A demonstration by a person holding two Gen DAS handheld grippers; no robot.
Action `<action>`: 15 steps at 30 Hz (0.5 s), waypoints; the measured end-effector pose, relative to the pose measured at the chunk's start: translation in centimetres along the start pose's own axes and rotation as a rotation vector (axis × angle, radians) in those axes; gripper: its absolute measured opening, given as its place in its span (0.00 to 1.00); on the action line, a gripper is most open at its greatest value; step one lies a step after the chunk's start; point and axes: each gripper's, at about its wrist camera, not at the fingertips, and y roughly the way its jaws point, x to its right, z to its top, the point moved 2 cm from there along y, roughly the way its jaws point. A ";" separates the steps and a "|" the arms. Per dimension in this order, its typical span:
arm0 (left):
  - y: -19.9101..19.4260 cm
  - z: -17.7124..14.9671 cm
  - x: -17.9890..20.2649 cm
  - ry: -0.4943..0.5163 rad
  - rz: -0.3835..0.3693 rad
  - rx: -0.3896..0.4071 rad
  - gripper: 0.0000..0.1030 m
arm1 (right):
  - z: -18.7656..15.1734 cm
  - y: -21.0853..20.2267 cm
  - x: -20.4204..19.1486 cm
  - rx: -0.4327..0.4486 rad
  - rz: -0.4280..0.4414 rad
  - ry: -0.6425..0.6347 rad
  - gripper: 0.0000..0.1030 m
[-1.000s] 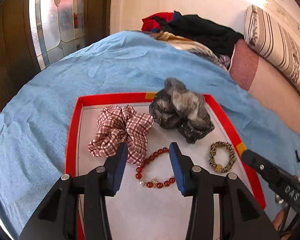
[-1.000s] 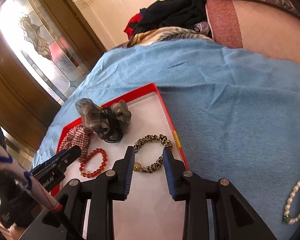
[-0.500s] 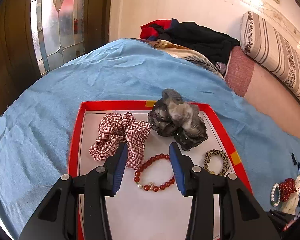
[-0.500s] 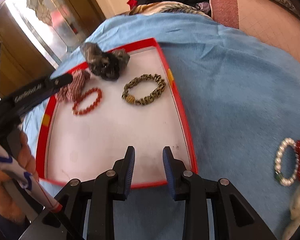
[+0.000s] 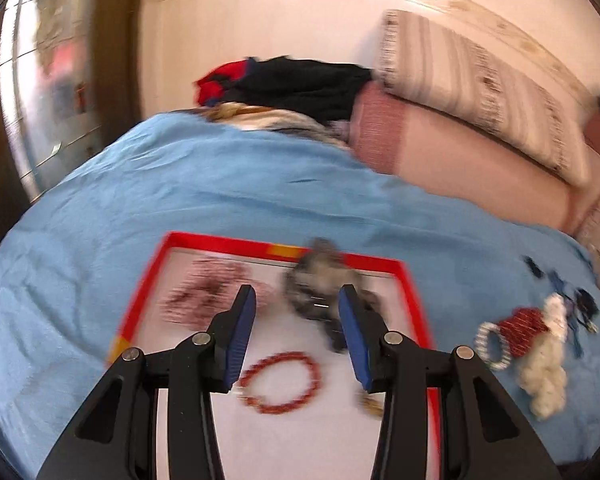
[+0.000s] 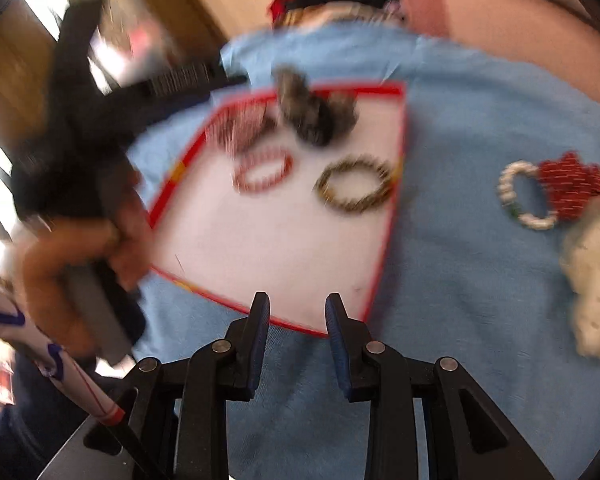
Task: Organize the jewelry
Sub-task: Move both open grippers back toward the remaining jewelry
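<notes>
A red-rimmed white tray [image 5: 414,304] [image 6: 384,240] lies on the blue bedspread. In it are a plaid scrunchie [image 5: 204,296], a grey-black scrunchie [image 5: 320,284] [image 6: 316,116], a red bead bracelet [image 5: 280,382] [image 6: 264,170] and a leopard-print bracelet [image 6: 354,186]. Outside the tray to the right lie a pearl bracelet [image 5: 490,346] [image 6: 520,194], a red beaded piece [image 5: 524,326] [image 6: 572,188] and a white fluffy piece [image 5: 548,376] [image 6: 596,280]. My left gripper [image 5: 296,336] is open and empty above the tray. My right gripper [image 6: 296,334] is open and empty over the tray's near edge. Both views are blurred.
A pile of dark and red clothes [image 5: 292,84] and striped and pink pillows [image 5: 472,92] lie at the far side of the bed. Small dark blue items [image 5: 560,288] lie at the right. A glass door [image 5: 44,80] stands on the left.
Both grippers have pulled back and up from the tray. The left view has swung right, so the loose pieces on the bedspread now show. The right gripper has left the leopard-print bracelet in the tray.
</notes>
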 end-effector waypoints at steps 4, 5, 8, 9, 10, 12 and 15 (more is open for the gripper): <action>-0.1 -0.9 4.8 0.074 -0.089 -0.011 0.41 | 0.4 -5.6 4.7 0.144 -0.076 0.103 0.31; 0.0 -1.2 5.8 0.085 -0.108 -0.021 0.41 | 0.5 -6.4 5.8 0.165 -0.107 0.123 0.31; 0.5 -2.1 9.3 0.124 -0.176 -0.055 0.41 | 0.7 -9.0 10.0 0.213 -0.179 0.200 0.31; 0.7 -2.3 10.1 0.133 -0.188 -0.061 0.41 | 0.6 -10.0 11.6 0.237 -0.207 0.232 0.31; 0.9 -2.6 11.1 0.148 -0.200 -0.069 0.41 | 0.8 -10.7 13.0 0.257 -0.220 0.254 0.31; 1.4 -3.0 12.7 0.168 -0.218 -0.088 0.41 | 1.1 -11.4 14.4 0.281 -0.237 0.278 0.31; 2.5 -3.7 14.6 0.167 -0.249 -0.131 0.41 | 2.0 -11.8 17.3 0.301 -0.260 0.303 0.31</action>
